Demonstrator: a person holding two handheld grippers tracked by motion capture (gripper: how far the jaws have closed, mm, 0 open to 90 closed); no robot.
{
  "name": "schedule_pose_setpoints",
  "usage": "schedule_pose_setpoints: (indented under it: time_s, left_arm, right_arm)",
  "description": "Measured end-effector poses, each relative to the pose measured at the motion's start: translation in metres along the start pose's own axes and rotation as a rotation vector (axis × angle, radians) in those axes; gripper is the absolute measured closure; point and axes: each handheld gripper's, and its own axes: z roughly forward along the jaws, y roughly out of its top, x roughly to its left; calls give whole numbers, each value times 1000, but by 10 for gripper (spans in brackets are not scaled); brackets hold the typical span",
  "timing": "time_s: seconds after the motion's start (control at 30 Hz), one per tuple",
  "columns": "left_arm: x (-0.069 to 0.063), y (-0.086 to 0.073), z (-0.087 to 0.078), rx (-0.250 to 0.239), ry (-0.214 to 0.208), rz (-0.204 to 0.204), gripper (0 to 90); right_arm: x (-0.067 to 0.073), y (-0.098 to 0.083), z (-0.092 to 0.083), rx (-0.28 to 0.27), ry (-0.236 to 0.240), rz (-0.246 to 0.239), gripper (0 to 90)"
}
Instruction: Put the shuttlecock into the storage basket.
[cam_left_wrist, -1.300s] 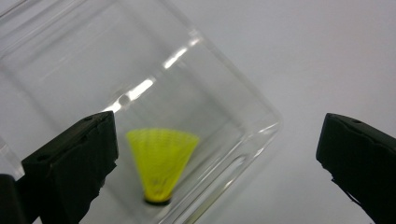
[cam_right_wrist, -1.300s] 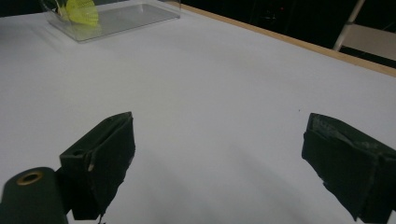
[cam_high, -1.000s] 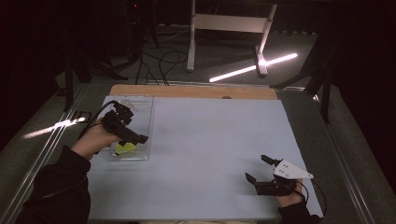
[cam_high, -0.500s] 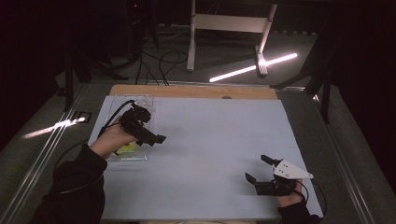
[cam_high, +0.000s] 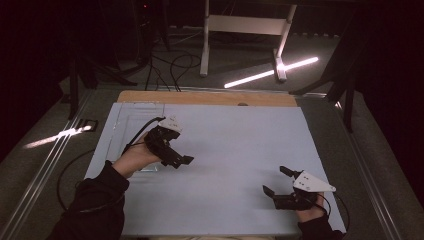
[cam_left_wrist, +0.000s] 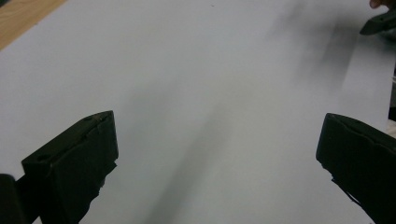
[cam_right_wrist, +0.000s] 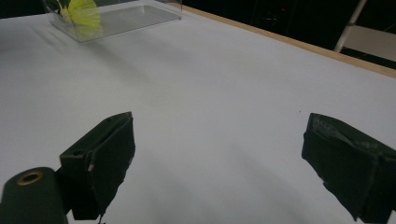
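Note:
My left gripper (cam_high: 181, 159) hangs over the white sheet (cam_high: 235, 135), just right of a clear plastic tray (cam_high: 131, 119). Its jaws stand wide open, and in the left gripper view (cam_left_wrist: 217, 140) only bare sheet lies between them. My right gripper (cam_high: 274, 180) rests near the sheet's front right corner, also open and empty (cam_right_wrist: 217, 154). In the right gripper view the clear tray (cam_right_wrist: 135, 18) sits far off at the upper left with a yellow-green object (cam_right_wrist: 85, 11) inside it. The other gripper's tip (cam_left_wrist: 379, 23) shows at the top right of the left gripper view.
A wooden board edge (cam_high: 210, 98) runs along the back of the sheet. Grey table margins with metal rails (cam_high: 55, 150) flank it. Cables (cam_high: 70, 175) trail from the left gripper. A white stand (cam_high: 245, 25) and a light bar (cam_high: 270, 72) lie beyond the table.
My left gripper has moved from over the clear tray to the right, out over the open sheet. The right gripper has stayed where it was.

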Motion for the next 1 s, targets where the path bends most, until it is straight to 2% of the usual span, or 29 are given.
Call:
schedule_pose_setpoints:
  time_s: [0.47, 0.8, 0.87, 1.0]
  left_arm:
    - [-19, -20, 24, 22, -35, 29, 0]
    - [-27, -48, 36, 21, -65, 4, 0]
    - [-28, -55, 37, 23, -52, 1, 0]
    - [-31, -68, 37, 14, -54, -8, 0]
  right_arm:
    - [0, 0, 0, -1, 5, 3, 97]
    - [0, 0, -1, -3, 5, 1, 97]
    - [0, 0, -1, -4, 6, 2, 97]
    - [0, 1, -1, -3, 5, 1, 97]
